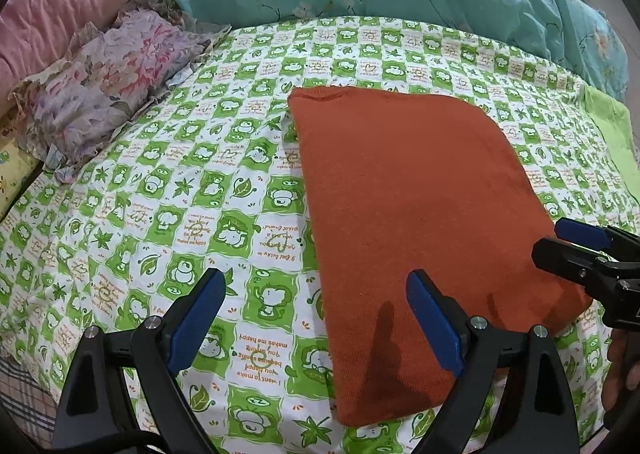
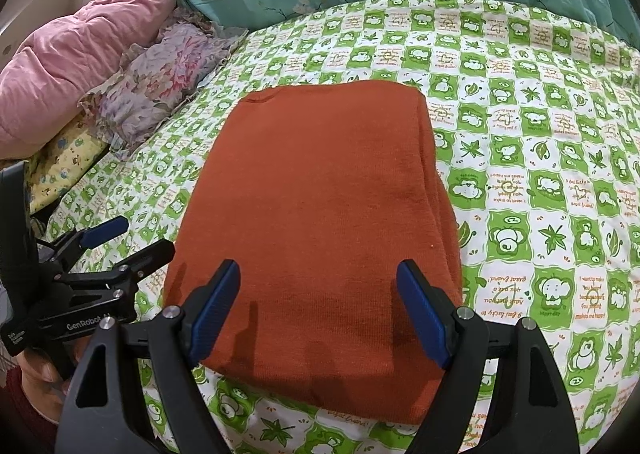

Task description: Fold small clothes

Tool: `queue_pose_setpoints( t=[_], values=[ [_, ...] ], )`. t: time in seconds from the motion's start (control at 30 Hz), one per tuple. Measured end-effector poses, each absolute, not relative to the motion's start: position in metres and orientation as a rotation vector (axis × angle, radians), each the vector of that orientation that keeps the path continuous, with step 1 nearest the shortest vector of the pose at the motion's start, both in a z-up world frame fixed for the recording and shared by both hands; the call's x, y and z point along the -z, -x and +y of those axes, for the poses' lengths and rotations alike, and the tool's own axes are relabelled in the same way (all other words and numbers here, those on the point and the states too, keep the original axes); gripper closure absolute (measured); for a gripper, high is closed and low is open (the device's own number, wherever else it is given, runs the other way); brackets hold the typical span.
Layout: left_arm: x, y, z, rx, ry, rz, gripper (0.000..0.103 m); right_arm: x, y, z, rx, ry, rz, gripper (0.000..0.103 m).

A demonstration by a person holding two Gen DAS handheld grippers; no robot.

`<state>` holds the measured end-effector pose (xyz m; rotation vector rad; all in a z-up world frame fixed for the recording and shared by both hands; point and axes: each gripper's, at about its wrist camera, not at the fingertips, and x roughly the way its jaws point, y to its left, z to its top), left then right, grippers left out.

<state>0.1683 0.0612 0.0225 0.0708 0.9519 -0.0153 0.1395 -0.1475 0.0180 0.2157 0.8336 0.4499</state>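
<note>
With the orange garment (image 2: 316, 222) apparently folded into a rectangle on the bedsheet (image 1: 160, 182), both the left gripper (image 1: 316, 318) and right gripper (image 2: 320, 306) hovered released and empty, so the next move was probably a last near-edge fold.

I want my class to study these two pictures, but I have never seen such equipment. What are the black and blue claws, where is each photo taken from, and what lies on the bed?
A person holds a two-finger gripper in each hand; each carries a camera looking along its fingers. One picture shows the left gripper, the other the right gripper. Both are open, holding nothing. A folded orange garment lies on the green checked sheet, near pillows.
</note>
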Motion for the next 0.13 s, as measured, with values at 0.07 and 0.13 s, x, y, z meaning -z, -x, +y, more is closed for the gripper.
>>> queue_pose_setpoints(
  t=[0.07,0.13],
  values=[
    [-0.0242,-0.1663,0.0605,0.012,-0.08,0.936,0.01,-0.0181,-0.1396,-0.1485,-0.452,-0.219,0.829,0.022],
    [-0.0259,-0.1647,0.0592,0.015,-0.086,0.929,0.01,-0.018,-0.14,-0.15,-0.454,-0.224,0.827,0.022]
  ],
)
